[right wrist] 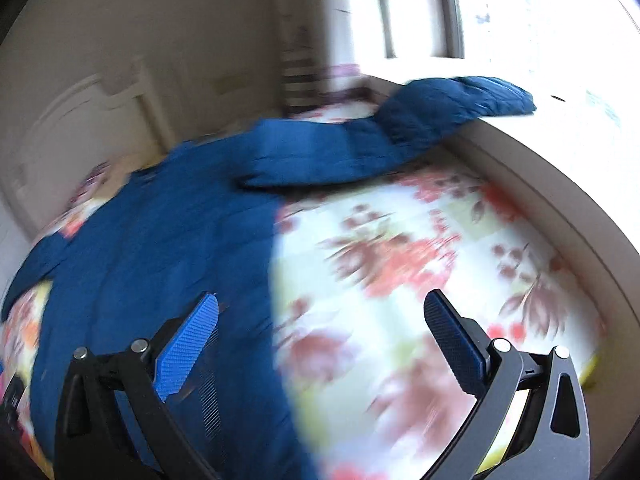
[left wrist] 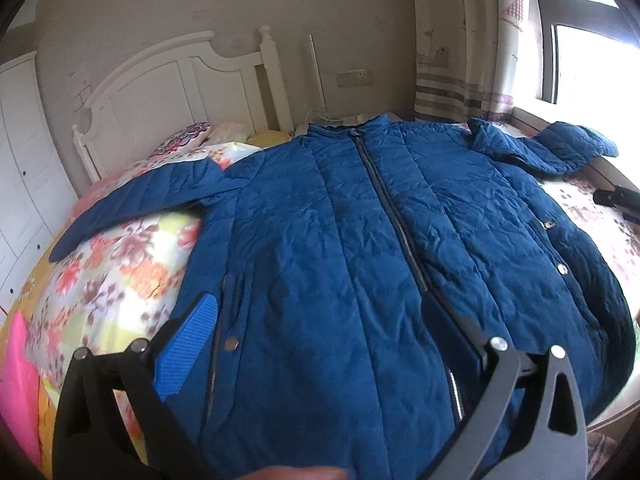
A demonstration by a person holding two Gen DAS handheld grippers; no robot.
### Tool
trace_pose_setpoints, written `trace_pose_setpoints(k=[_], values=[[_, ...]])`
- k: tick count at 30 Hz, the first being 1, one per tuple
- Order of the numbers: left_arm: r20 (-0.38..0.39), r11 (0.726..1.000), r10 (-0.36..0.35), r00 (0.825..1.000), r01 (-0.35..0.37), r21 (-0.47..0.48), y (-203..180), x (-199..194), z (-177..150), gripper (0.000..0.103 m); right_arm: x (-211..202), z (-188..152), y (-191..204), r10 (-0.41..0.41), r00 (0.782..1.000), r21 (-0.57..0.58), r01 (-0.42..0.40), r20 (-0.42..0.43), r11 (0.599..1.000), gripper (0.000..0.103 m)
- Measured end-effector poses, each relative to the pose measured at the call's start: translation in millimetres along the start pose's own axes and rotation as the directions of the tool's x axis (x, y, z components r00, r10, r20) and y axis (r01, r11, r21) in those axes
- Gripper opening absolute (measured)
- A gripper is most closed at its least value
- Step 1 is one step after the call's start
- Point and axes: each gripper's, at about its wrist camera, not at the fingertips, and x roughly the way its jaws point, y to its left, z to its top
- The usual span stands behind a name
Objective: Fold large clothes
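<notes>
the left gripper point(left wrist: 316, 340) was held released, jaws wide apart, low over the hem part of the blue quilted jacket point(left wrist: 360, 240), nothing being grasped; it was judged to be placed there so that the lower front could be reached for a first fold. the right gripper point(right wrist: 320, 340) was likewise released and empty, poised over the jacket's side edge where the blue cloth met the floral bedspread point(right wrist: 400, 260); its view was blurred, so finer detail could not be told. the jacket was seen laid face up and flat across the bed, hem towards the near edge and collar point(left wrist: 352, 124) towards the headboard point(left wrist: 180, 80), which was judged a spread made ready for folding, no fold being yet made. the zip point(left wrist: 384, 200) was closed down the middle, and snap buttons and pocket slits were seen on both front panels; the fabric was creased and puffy. one sleeve point(left wrist: 132, 200) was stretched out towards the bed's left edge, the other sleeve point(right wrist: 400, 128) towards the right, its cuff lying up on the window ledge point(right wrist: 540, 148). pillows point(left wrist: 188, 136) were seen at the far end below the headboard.
</notes>
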Motion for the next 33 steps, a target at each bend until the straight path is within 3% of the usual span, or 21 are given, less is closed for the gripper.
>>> trace_pose_setpoints(k=[8, 14, 17, 18, 19, 20, 22, 25, 27, 30, 33], values=[[-0.1, 0.999, 0.015, 0.995, -0.01, 0.046, -10.2, 93.7, 43.9, 0.101, 83.1, 62.2, -49.6, -0.072, 0.995, 0.171, 0.084, -0.073, 0.982, 0.099], [-0.263, 0.999, -0.028, 0.964, 0.021, -0.029, 2.6, 174.5, 60.2, 0.101, 130.1, 114.0, -78.6, -0.125, 0.991, 0.286, 0.136, -0.058, 0.949, 0.099], [-0.254, 0.996, -0.071, 0.964, 0.055, -0.069, 8.8, 183.0, 56.6, 0.101, 146.3, 130.2, -88.2, -0.128, 0.991, 0.33, 0.136, -0.046, 0.934, 0.099], [-0.238, 0.996, -0.08, 0.968, 0.065, -0.068, 9.6, 184.2, 53.2, 0.101, 148.6, 134.6, -88.0, -0.112, 0.994, 0.333, 0.11, -0.014, 0.936, 0.094], [-0.23, 0.995, -0.088, 0.969, 0.073, -0.071, 10.1, 184.1, 50.3, 0.101, 148.7, 137.6, -85.9, -0.103, 0.995, 0.327, 0.095, 0.006, 0.94, 0.073], [-0.226, 0.992, -0.104, 0.969, 0.086, -0.088, 12.8, 184.9, 48.3, 0.101, 148.6, 142.1, -80.1, -0.098, 0.995, 0.31, 0.085, 0.025, 0.947, 0.063], [-0.227, 0.987, -0.132, 0.965, 0.108, -0.115, 16.5, 187.2, 46.8, 0.101, 136.8, 150.2, -58.6, -0.086, 0.989, 0.256, 0.054, 0.118, 0.965, 0.046], [-0.23, 0.987, -0.132, 0.964, 0.107, -0.116, 15.0, 188.5, 46.6, 0.101, 113.5, 157.3, -6.2, -0.012, 0.976, 0.11, -0.012, 0.216, 0.994, 0.04], [-0.233, 0.989, -0.123, 0.965, 0.1, -0.11, 13.5, 189.6, 47.4, 0.101, 95.8, 155.2, 49.1, 0.102, 0.964, -0.04, -0.095, 0.247, 0.995, 0.04], [-0.233, 0.986, -0.137, 0.963, 0.11, -0.123, 14.3, 188.5, 46.9, 0.101, 81.9, 134.9, 132.5, 0.24, 0.948, -0.278, -0.177, 0.211, 0.944, 0.04], [-0.23, 0.985, -0.143, 0.963, 0.116, -0.128, 15.7, 188.3, 46.2, 0.101, 88.0, 100.4, 198.0, 0.33, 0.939, -0.43, -0.26, 0.096, 0.865, 0.04]])
